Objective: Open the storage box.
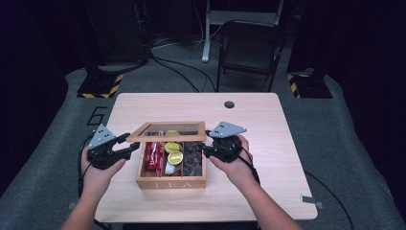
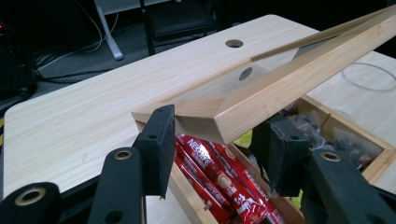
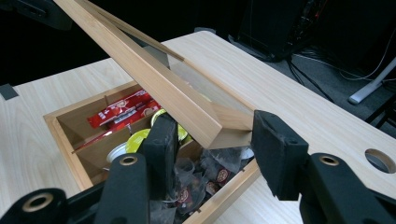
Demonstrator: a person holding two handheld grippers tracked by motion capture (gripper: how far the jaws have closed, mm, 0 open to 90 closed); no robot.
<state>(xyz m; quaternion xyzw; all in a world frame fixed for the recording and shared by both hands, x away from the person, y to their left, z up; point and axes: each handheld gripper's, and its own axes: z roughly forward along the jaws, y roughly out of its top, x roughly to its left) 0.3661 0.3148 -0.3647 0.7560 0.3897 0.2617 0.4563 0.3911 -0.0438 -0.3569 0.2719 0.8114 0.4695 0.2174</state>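
A wooden tea box (image 1: 171, 183) stands on the table's near middle. Its glass-paned lid (image 1: 167, 138) is raised at the front and tilts up over the compartments. My left gripper (image 1: 131, 149) is shut on the lid's front left corner (image 2: 201, 116), with a pad on each side of it. At the front right corner (image 3: 229, 128) my right gripper (image 1: 207, 143) is shut on the lid the same way. Inside lie red coffee sachets (image 2: 224, 182), yellow-green capsules (image 3: 137, 140) and dark tea bags (image 3: 205, 177).
The light wooden table (image 1: 258, 143) has a round cable hole (image 1: 229, 104) near its far edge. A dark folding chair (image 1: 249, 48) stands on the floor behind the table, with cables running past it.
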